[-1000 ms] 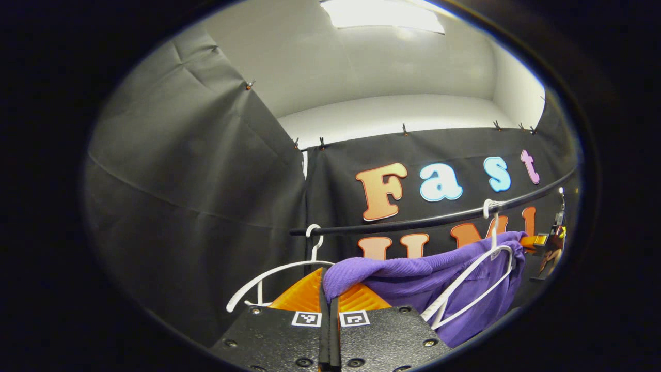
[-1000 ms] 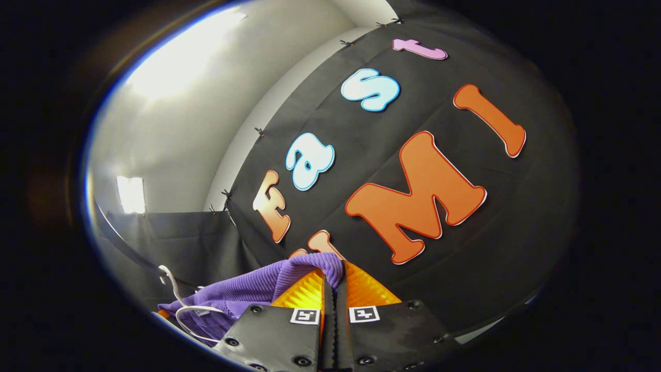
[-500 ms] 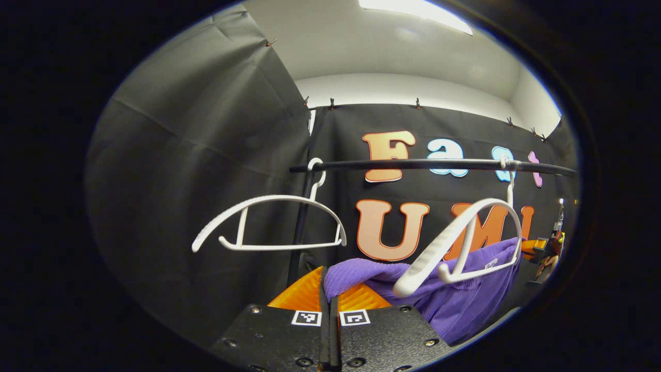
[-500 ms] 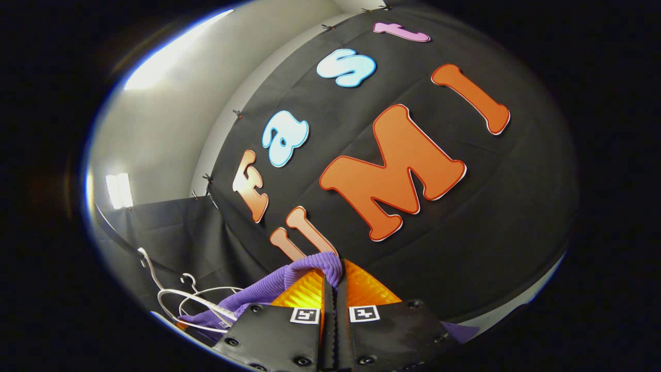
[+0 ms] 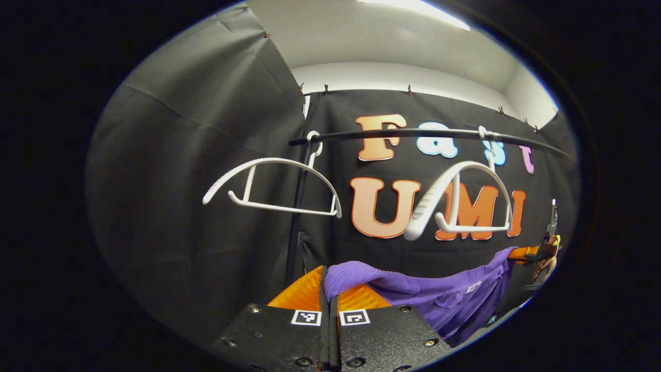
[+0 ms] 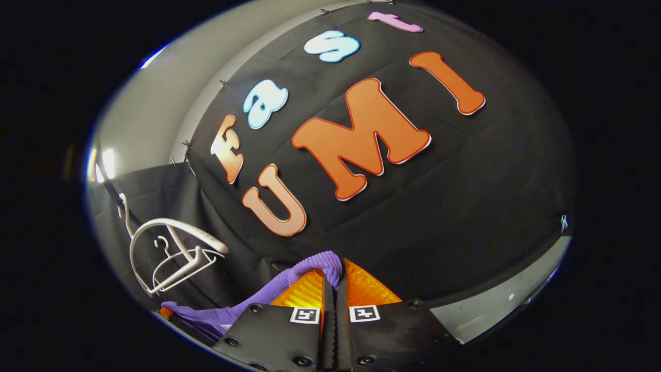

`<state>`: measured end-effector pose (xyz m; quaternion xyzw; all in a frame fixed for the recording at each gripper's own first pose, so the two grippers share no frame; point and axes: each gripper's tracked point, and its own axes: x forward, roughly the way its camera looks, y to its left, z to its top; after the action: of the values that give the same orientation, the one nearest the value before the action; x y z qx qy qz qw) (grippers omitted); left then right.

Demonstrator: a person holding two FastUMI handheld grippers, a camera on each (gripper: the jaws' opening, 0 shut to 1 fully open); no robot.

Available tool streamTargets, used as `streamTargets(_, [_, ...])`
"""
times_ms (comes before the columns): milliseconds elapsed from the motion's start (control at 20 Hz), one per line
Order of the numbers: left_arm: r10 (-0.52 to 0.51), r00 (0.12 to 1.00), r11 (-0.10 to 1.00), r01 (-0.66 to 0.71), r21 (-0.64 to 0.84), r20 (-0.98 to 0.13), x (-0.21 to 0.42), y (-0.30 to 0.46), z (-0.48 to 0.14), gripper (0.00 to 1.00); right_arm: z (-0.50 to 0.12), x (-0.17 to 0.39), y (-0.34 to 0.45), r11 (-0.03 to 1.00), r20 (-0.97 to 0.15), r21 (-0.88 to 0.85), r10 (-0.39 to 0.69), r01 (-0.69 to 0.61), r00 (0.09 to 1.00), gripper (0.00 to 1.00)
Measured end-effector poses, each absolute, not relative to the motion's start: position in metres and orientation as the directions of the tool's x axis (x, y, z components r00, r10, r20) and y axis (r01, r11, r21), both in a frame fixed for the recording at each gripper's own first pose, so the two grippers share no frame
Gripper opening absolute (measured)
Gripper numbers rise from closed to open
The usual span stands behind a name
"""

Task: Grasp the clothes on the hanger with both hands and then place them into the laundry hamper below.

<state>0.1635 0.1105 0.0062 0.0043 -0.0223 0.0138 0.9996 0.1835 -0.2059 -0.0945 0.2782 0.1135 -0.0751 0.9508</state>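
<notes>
A purple ribbed garment (image 5: 428, 292) hangs stretched between my two grippers, below the rail. My left gripper (image 5: 325, 281) is shut on one end of it. In the right gripper view the other end of the purple garment (image 6: 310, 266) bulges out between the shut fingers of my right gripper (image 6: 333, 279). The right gripper (image 5: 539, 253) also shows far right in the left gripper view, holding the cloth's far end. The white hanger (image 5: 457, 199) that carried the garment hangs bare on the black rail (image 5: 428, 134), tilted. The hamper is out of sight.
A second bare white hanger (image 5: 273, 183) hangs at the rail's left end beside the black upright post (image 5: 297, 217). Both hangers (image 6: 165, 253) appear lower left in the right gripper view. Black cloth walls close the booth at the back and left. A strip of grey floor (image 6: 496, 305) shows lower right.
Both grippers have dropped with the garment. It has slid off the right hanger, which now swings bare above it. The rail and hangers sit higher in both views.
</notes>
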Motion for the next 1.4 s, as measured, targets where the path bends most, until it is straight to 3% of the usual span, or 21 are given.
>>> streamTargets(600, [-0.099, 0.995, 0.995, 0.099, 0.008, 0.015, 0.115, 0.051, -0.009, 0.0, -0.128, 0.094, -0.157, 0.885, -0.355, 0.434, -0.006, 0.171, 0.935, 0.08])
streamTargets(1400, [-0.404, 0.9, 0.915, 0.392, -0.098, -0.165, 0.118, -0.136, -0.115, 0.0, -0.187, 0.029, -0.096, 0.929, -0.441, 0.345, 0.033, 0.135, 0.897, 0.08])
